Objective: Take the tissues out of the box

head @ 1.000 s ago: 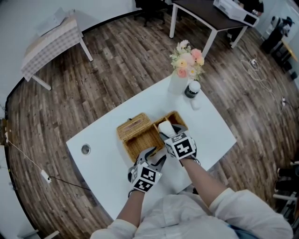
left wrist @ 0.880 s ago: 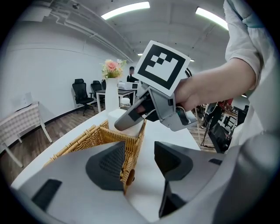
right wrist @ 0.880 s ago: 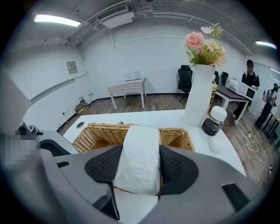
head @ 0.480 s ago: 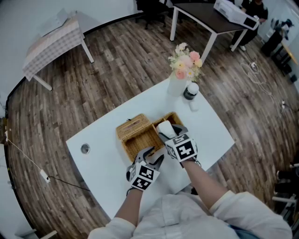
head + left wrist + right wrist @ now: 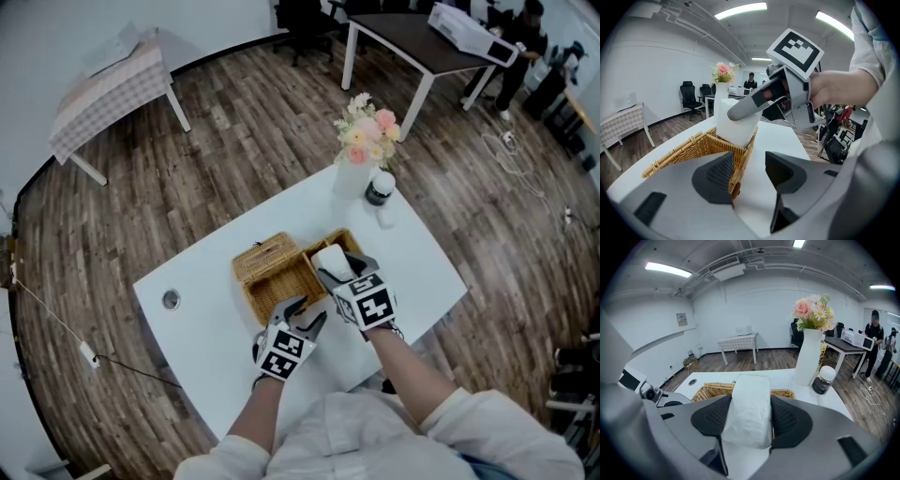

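Tissue pack barely moved, upright in right claw

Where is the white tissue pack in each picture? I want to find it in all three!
Head view: the soft white rectangular tissue pack is mid-picture, at the right end of the open woven wicker box.
Left gripper view: upper middle, sticking up at the box's far end.
Right gripper view: low centre, squeezed by the right gripper.
Shared landmark: the white vase of pink flowers.
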Available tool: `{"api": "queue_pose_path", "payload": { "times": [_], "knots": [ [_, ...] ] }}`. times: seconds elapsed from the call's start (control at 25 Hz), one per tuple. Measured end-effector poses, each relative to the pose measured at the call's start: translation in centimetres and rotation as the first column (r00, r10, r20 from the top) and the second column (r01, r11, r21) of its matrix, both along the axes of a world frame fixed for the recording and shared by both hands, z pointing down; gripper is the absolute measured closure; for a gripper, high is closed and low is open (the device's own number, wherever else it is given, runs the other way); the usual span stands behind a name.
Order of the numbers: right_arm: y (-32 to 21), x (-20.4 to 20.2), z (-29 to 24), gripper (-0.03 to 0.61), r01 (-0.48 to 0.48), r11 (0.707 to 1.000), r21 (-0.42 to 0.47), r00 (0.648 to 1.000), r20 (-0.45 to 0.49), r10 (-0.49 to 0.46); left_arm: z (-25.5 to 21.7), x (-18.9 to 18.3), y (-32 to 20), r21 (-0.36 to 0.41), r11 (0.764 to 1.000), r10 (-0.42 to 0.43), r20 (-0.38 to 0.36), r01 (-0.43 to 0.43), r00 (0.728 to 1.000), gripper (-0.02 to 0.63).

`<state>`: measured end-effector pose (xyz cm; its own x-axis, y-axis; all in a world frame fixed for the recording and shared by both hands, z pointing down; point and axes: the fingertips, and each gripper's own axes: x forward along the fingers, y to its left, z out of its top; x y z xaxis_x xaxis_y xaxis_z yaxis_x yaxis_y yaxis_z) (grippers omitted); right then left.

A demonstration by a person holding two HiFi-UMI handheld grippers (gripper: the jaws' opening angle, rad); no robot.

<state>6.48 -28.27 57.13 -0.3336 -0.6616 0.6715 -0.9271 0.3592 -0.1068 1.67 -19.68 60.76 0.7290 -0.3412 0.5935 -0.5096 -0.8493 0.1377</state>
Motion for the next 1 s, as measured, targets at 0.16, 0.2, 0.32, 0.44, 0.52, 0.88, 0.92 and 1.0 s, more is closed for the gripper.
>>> {"api": "queue_pose_path", "payload": {
  "times": [0.16, 0.2, 0.32, 0.44, 0.52, 0.88, 0.92, 1.0],
  "knots": [
    [0.4, 0.6, -0.7, 0.307, -0.005, 1.0, 0.019, 1.0, 0.023, 0.004, 0.4, 0.5, 0.6, 0.007, 1.0, 0.015, 0.019, -0.015, 1.0, 0.405],
    [0.4, 0.6, -1.0, 0.308, -0.007, 1.0, 0.025, 1.0, 0.029, 0.006, 0.4, 0.5, 0.7, 0.007, 1.0, 0.016, 0.02, -0.016, 1.0, 0.405],
    [0.6, 0.8, -1.7, 0.307, -0.01, 0.999, 0.046, 0.999, 0.042, 0.008, 0.0, 0.0, 0.5, -0.029, 0.999, -0.023, -0.028, 0.022, 0.999, 0.404],
    [1.1, 1.0, -2.2, 0.308, -0.009, 0.998, 0.065, 0.998, 0.063, 0.004, -0.3, -0.6, 0.9, -0.08, 0.994, -0.079, -0.082, 0.072, 0.994, 0.405],
    [1.6, 1.2, -2.3, 0.308, -0.007, 0.997, 0.072, 0.997, 0.074, 0.002, -0.5, -1.1, 1.3, -0.09, 0.991, -0.108, -0.113, 0.098, 0.988, 0.405],
    [3.5, 1.7, -2.4, 0.308, -0.013, 0.997, 0.08, 0.99, 0.142, 0.002, -1.9, -1.0, 4.8, -0.139, 0.981, -0.159, -0.203, 0.132, 0.966, 0.41],
    [3.7, 1.7, -2.5, 0.308, -0.013, 0.997, 0.08, 0.989, 0.148, 0.001, -2.3, -0.9, 5.1, -0.139, 0.981, -0.16, -0.21, 0.133, 0.964, 0.41],
    [4.2, 1.7, -2.7, 0.308, -0.012, 0.997, 0.081, 0.987, 0.158, -0.001, -3.0, -0.7, 5.5, -0.137, 0.982, -0.162, -0.223, 0.133, 0.961, 0.414]
  ]
}}
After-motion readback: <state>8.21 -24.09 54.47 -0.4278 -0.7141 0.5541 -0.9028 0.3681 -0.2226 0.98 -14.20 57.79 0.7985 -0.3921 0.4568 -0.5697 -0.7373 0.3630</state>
